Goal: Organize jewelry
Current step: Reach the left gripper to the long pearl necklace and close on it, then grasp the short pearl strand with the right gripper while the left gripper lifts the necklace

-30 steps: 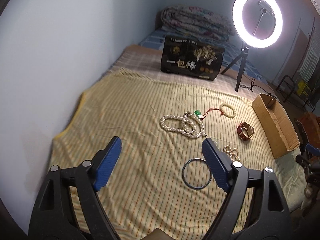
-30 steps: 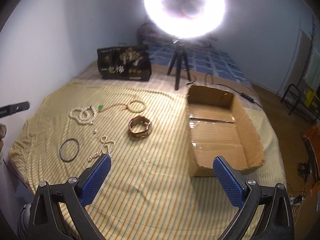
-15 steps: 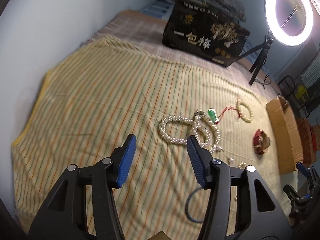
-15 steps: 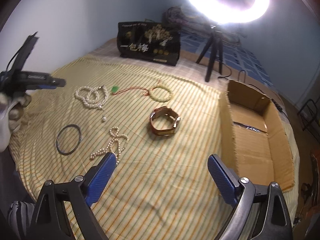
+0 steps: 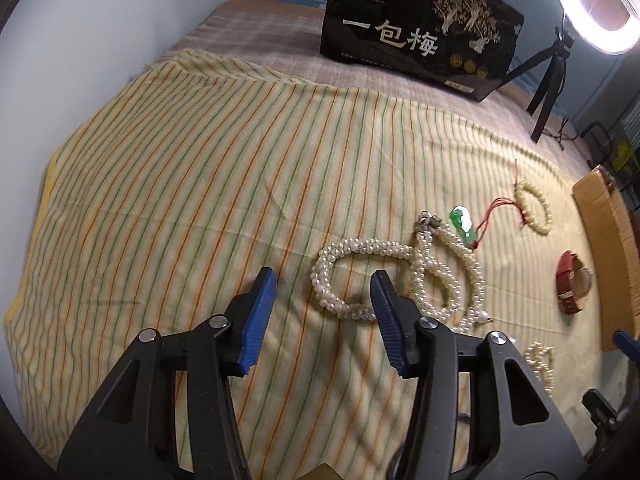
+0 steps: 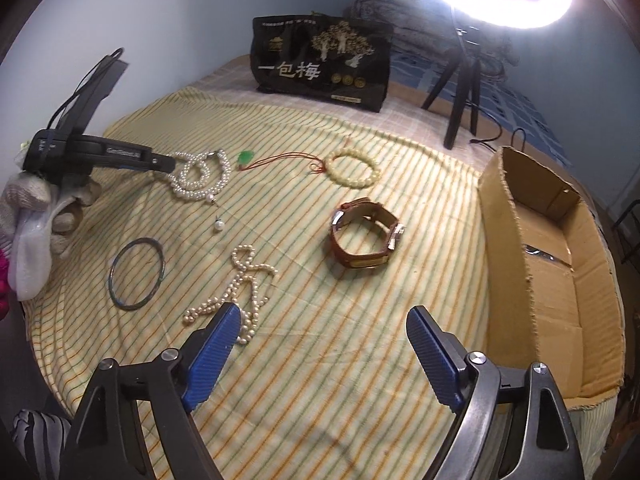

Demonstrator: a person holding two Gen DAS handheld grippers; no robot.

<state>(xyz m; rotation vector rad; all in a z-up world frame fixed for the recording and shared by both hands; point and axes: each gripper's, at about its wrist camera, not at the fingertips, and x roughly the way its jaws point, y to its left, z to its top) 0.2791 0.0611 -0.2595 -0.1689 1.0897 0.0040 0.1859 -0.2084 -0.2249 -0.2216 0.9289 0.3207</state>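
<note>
A thick pearl necklace lies coiled on the striped cloth. My left gripper hovers just short of it, jaws closing, the necklace's left loop showing between the tips, pads not on it. In the right wrist view its tip reaches the necklace. My right gripper is closing over bare cloth, a thin pearl string beside its left finger. A brown-strapped watch, a bead bracelet, a green pendant, a dark bangle and a loose pearl lie around.
An open cardboard box sits at the cloth's right edge. A black printed bag and a ring light on a tripod stand at the back. A wall runs along the left; a gloved hand holds the left gripper.
The left gripper came down and forward to the pearl necklace while its jaws narrowed. The right gripper sank closer to the cloth near the thin pearl string, jaws slightly narrower.
</note>
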